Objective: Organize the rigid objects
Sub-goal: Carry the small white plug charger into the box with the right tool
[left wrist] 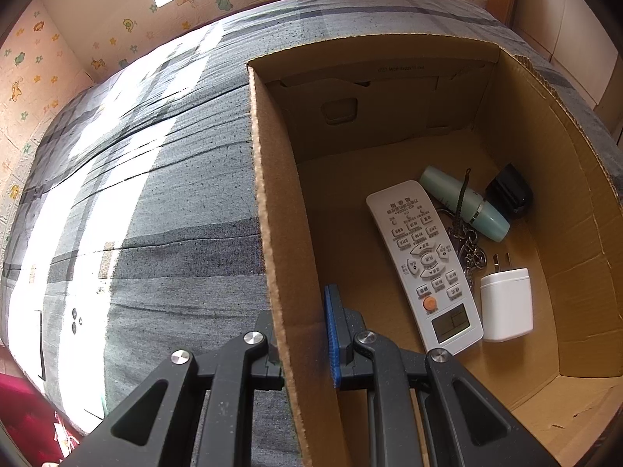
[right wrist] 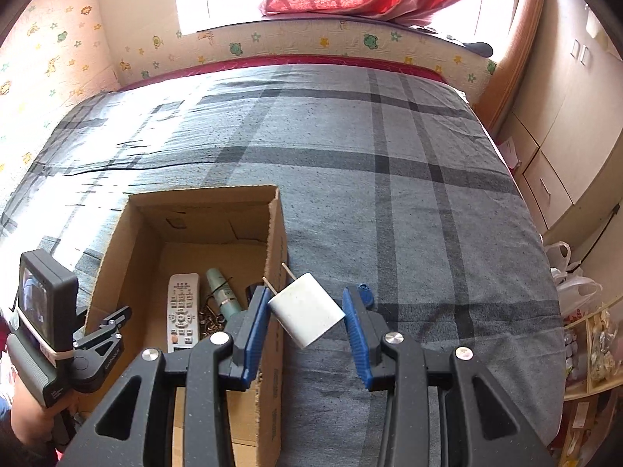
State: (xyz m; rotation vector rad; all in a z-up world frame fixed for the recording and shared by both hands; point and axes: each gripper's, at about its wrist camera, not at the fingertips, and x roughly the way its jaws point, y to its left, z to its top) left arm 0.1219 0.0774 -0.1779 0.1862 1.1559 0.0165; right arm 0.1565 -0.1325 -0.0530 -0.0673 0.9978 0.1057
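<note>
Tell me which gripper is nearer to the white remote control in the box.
Left. The left gripper clamps the cardboard box wall, one finger inside beside the remote control. The right gripper holds a white charger over the box's opposite wall.

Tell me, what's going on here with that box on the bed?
A person with a handheld gripper in each hand is tidying small things into a brown cardboard box on a grey checked bedspread. The left gripper is clamped on the box's side wall, steadying it. The right gripper holds a white charger plug, tilted, near the box's rim. Inside lie a white remote control, a pale green tube and another white plug.
</note>
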